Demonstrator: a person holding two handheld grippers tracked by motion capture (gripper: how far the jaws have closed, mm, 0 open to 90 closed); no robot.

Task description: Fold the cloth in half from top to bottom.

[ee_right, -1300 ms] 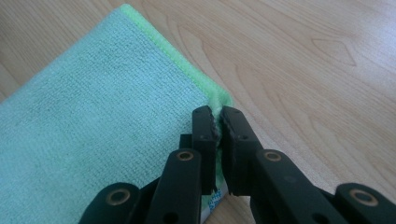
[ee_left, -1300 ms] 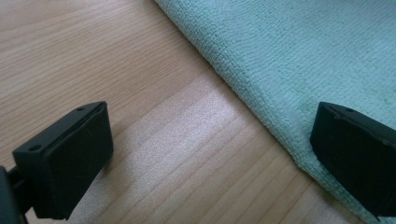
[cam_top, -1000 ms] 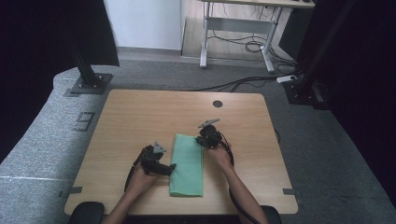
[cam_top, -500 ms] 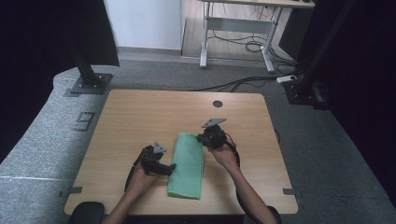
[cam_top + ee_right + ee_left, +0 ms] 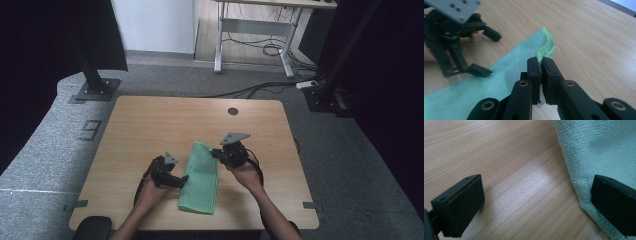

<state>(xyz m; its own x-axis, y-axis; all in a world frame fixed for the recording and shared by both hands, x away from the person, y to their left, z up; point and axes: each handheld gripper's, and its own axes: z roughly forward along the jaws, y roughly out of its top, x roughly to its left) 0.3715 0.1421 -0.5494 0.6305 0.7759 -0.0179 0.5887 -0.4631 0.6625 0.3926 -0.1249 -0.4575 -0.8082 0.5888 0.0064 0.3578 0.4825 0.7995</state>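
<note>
Skewing since before: green towel (image 5: 201,177)

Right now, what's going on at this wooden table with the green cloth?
A person is working a folded green terry cloth on a light wooden table with two handheld grippers. The right gripper is shut on the cloth's edge and has it pinched up into a ridge. The left gripper is open at the cloth's opposite edge, one jaw over the fabric and one over bare wood. The rest of the cloth lies flat on the table.
</note>
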